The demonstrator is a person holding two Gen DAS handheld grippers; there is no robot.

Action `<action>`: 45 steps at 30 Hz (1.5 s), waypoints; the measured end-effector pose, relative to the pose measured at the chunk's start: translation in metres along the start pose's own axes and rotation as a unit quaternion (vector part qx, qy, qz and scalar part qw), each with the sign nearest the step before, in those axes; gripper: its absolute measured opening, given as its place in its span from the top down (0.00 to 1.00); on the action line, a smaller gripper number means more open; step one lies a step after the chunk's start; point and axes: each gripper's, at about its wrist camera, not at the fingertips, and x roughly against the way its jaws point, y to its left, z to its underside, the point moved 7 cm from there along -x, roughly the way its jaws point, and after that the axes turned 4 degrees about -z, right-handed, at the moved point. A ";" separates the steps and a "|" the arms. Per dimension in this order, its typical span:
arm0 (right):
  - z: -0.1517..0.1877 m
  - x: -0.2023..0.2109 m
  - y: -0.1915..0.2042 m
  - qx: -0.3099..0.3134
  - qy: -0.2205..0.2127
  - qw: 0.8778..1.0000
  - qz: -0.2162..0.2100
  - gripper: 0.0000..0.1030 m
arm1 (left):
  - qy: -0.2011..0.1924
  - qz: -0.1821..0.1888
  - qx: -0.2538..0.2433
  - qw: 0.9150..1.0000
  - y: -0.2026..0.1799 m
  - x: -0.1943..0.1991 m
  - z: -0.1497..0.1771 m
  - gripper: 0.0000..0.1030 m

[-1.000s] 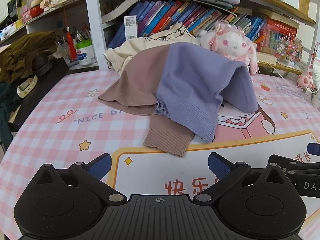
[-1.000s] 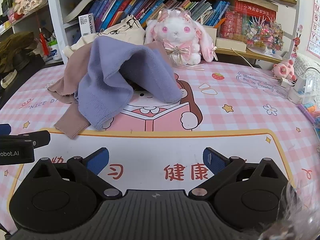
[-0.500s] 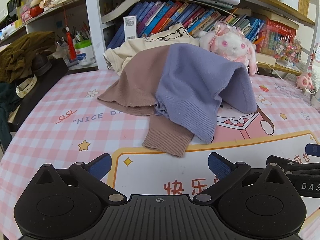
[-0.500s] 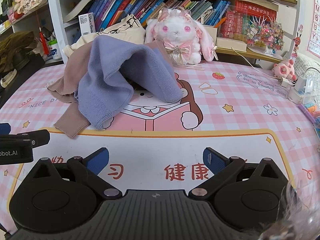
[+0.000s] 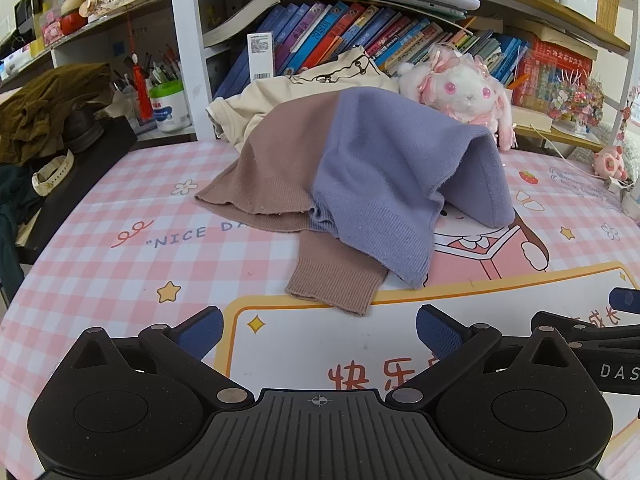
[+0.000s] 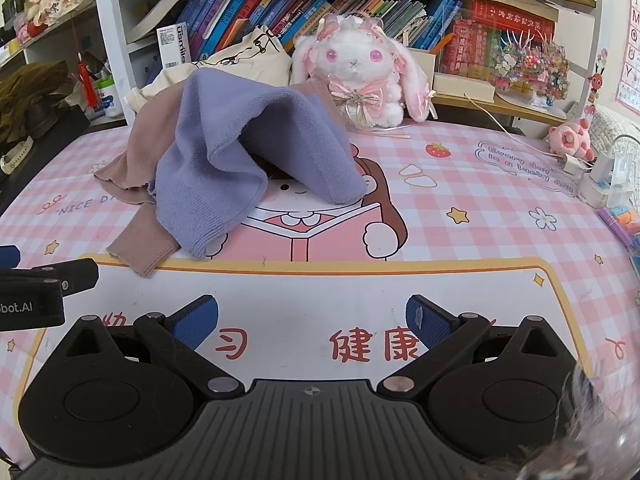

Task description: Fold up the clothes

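Holding both tools low over the near edge of the table [image 5: 100,248], we keep the left gripper [image 5: 318,330] spread wide, its blue pads [image 5: 200,332] well apart and gripping nothing. We hold the right gripper [image 6: 312,320] the same way: jaws wide, blue pads [image 6: 430,326] clear of any cloth, nothing between them. Each tool shows at the edge of the other's view, so we have them side by side and near each other.

We see the sweater [image 5: 368,176] lying unfolded in a heap toward the back middle of the table, well ahead of both grippers. It is two-toned: a brown half on our left and a lavender half on our right. The lavender part is humped up, with a fold arching over a dark hollow on the right side in the right wrist view [image 6: 256,140]. A brown ribbed cuff [image 5: 336,284] reaches nearest to us, lying flat on the yellow border of the white panel printed on the pink checked table cover. A lavender ribbed edge overlaps that cuff.

We note a cream garment [image 5: 288,96] bunched behind the sweater and touching it, against the bookshelf [image 5: 360,36]. A pink and white plush rabbit [image 6: 356,76] sits upright just behind the sweater on our right. A dark olive cloth [image 5: 44,108] lies off the table at far left. A small pink plush toy [image 6: 570,140] rests at the far right edge.
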 end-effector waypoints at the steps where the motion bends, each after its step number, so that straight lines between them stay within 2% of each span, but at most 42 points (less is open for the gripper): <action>1: 0.000 0.000 0.000 0.000 0.000 1.000 0.000 0.01 | 0.000 0.000 0.000 1.000 0.000 0.000 0.000 0.00; 29: -0.003 -0.007 0.001 0.004 0.005 1.000 -0.012 0.01 | -0.001 -0.006 0.001 1.000 -0.003 0.002 -0.004 0.00; 39: -0.003 -0.011 -0.001 0.003 0.011 1.000 -0.025 0.01 | 0.002 -0.003 0.011 1.000 -0.002 0.002 -0.002 0.00; 45: -0.004 -0.009 -0.001 0.004 0.005 0.999 -0.051 0.01 | 0.012 -0.006 0.030 0.999 0.000 0.001 0.001 0.00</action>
